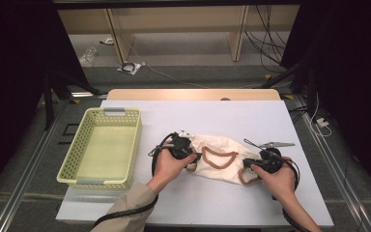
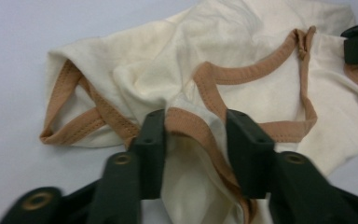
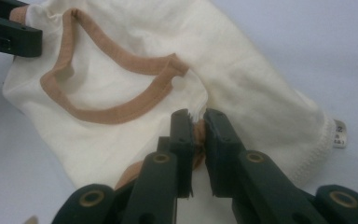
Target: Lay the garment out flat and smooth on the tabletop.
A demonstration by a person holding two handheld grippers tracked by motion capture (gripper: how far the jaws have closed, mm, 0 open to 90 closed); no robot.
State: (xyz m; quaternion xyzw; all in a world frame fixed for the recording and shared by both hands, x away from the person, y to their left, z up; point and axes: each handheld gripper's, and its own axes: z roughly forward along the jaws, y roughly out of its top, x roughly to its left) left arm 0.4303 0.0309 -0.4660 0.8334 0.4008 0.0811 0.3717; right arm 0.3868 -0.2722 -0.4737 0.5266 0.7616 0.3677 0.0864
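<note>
My right gripper (image 3: 195, 122) pinches the cream top's (image 1: 220, 157) brown-trimmed shoulder, and my left gripper (image 2: 195, 127) stands spread around the other strap, not clamped. The top lies crosswise between them on the table (image 1: 198, 203), the basket (image 1: 101, 147) farther off, nearer my left.

- A white table top (image 1: 251, 113) is set on a wooden board (image 1: 193, 94) over grey carpet (image 1: 193, 75).
- Pale wooden furniture legs (image 1: 236, 34) are seen beyond the table.
- Black cables (image 1: 265, 34) are trailed across the floor.
- Both sides are bounded by dark curtains (image 1: 9, 72).
</note>
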